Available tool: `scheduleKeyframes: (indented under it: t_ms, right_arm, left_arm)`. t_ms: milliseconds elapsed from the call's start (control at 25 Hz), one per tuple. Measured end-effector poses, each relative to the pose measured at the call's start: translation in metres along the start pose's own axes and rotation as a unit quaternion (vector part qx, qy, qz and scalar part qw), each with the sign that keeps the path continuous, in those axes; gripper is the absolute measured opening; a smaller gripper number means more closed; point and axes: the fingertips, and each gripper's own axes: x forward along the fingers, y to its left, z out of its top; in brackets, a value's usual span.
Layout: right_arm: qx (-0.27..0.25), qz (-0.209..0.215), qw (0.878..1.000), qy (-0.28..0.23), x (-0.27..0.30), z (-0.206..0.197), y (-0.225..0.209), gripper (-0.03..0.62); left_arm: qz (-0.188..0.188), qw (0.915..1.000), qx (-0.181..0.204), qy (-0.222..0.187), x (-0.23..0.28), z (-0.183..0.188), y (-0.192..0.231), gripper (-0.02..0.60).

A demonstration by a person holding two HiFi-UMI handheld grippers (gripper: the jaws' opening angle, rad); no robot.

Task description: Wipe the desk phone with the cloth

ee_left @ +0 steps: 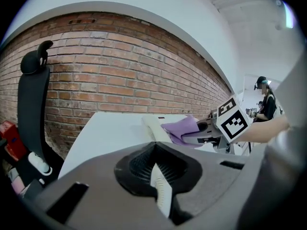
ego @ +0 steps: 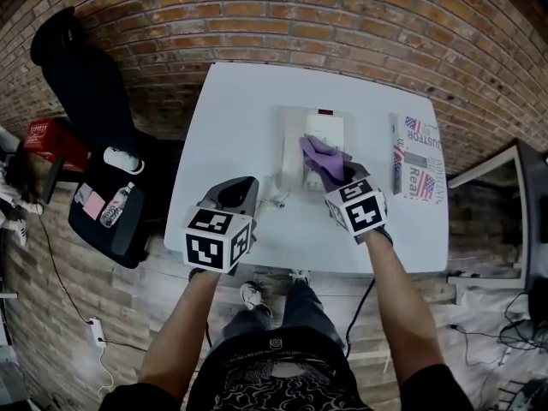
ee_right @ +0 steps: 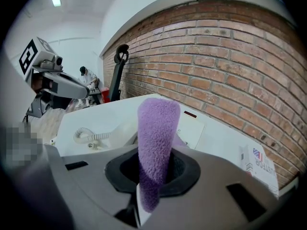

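Observation:
A white desk phone (ego: pixel 317 135) lies flat near the middle of the white table (ego: pixel 231 118), its handset (ego: pixel 291 152) along its left side and a coiled cord (ego: pixel 276 199) trailing toward me. My right gripper (ego: pixel 332 178) is shut on a purple cloth (ego: pixel 324 154), which rests on the phone's near right part. In the right gripper view the cloth (ee_right: pixel 156 138) stands up from the shut jaws (ee_right: pixel 144 195), with the phone (ee_right: pixel 194 128) behind it. My left gripper (ego: pixel 242 188) hovers left of the phone, shut with nothing in it (ee_left: pixel 160 188).
A printed cardboard box (ego: pixel 415 157) lies at the table's right side. A black office chair (ego: pixel 86 92) stands left of the table with a water bottle (ego: pixel 116 205) on its seat. A brick wall (ego: pixel 342 15) runs behind the table.

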Motion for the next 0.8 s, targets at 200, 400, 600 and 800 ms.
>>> scheduleKeyframes:
  t_ms: [200,400,600,800]
  right_arm:
    - [0.007,-0.003,1.0,0.006,-0.007,-0.011,0.014,0.043]
    - [0.013,-0.007,1.0,0.014,-0.015,-0.023,0.028,0.043]
    - [0.018,-0.005,1.0,0.024,-0.021,-0.035,0.042,0.043]
    - [0.019,-0.009,0.999,0.029,-0.031,-0.039,0.049,0.043]
  left_arm:
    - [-0.013,0.9999,0.008,-0.001,-0.009,-0.004,-0.002,0.002]
    - [-0.025,0.9996,0.014,0.0,-0.016,-0.011,-0.005,0.002]
    - [-0.038,0.9991,0.02,-0.002,-0.021,-0.012,-0.008,0.002]
    - [-0.051,0.9984,0.025,-0.006,-0.023,-0.009,-0.013,0.002]
